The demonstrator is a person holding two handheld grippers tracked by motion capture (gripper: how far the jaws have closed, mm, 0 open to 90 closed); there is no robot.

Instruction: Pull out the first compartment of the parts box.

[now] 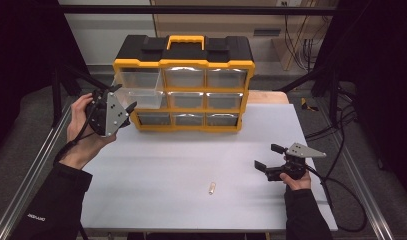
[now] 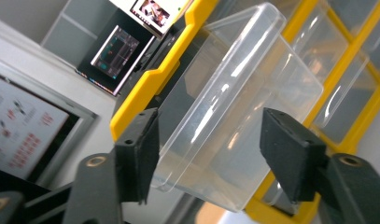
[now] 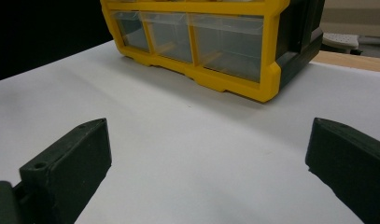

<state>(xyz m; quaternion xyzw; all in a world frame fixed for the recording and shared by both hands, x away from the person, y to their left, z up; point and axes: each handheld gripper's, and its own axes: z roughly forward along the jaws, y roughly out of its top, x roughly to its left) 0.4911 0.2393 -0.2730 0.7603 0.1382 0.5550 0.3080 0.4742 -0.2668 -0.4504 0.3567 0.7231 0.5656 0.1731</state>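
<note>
- The white rectangular tabletop carries a yellow-and-black plastic organiser cabinet with nine clear drawers, standing at the far side with its drawer fronts facing the person.
- The clear rectangular plastic drawer of the middle row, left column, sticks partway out of the cabinet towards the person; its long axis runs front to back, out of its slot, open side up.
- The left tool is held at the cabinet's left front corner, right by that drawer. In the left gripper view the drawer lies between the two black jaws, but both pads stand off its walls with a gap on each side: the left tool is open and grips nothing.
- The right tool hovers low over the tabletop's right part, well apart from the cabinet, jaws spread wide and empty; it points towards the cabinet's bottom row.
- A small pale cylindrical object lies on the tabletop near the front edge, left of the right tool, its long axis roughly front to back.
</note>
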